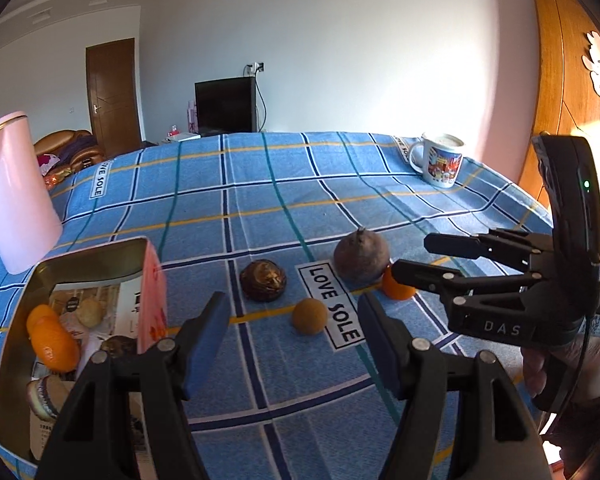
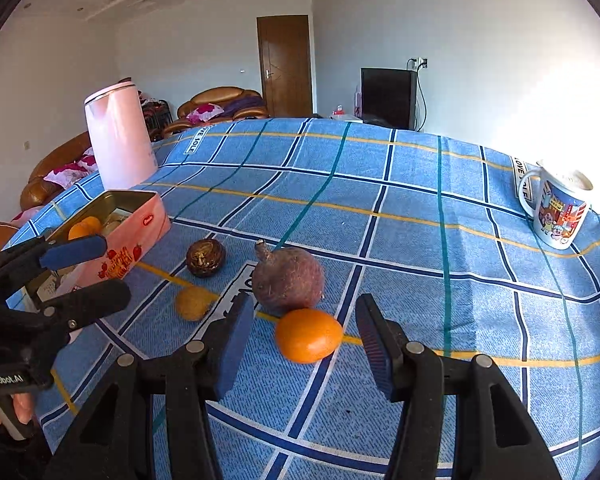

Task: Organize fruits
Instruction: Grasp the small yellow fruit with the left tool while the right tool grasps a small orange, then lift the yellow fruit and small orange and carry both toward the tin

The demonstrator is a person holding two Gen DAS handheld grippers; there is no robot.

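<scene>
Nearest in the right wrist view, the right tool (image 2: 304, 344) stands partly open above the counter (image 2: 420, 208), its pads clear of everything; an orange (image 2: 309, 335) lies on the checked cloth (image 2: 480, 264) in line with the gap, not gripped. Just behind it, touching or nearly so, sits a dull purple-brown round fruit (image 2: 288, 278) with a stalk.

The left tool (image 1: 292, 344) is likewise partly open and holds nothing. Beyond its tips lies a small tan fruit (image 1: 309, 315), and behind that a dark brown glossy fruit (image 1: 263, 281); what kind either is cannot be told.

Toward the counter's left edge stands an open pink tin (image 1: 153, 292), its near end cut off by the left tool's arm. Inside are two oranges (image 1: 54, 342), a pale round fruit (image 1: 90, 312) and some printed packets, partly hidden.

Further back, a pink kettle (image 2: 118, 136) stands by the left edge, and a picture mug (image 2: 558, 210) near the far right corner, its rim washed out by sunlight.
</scene>
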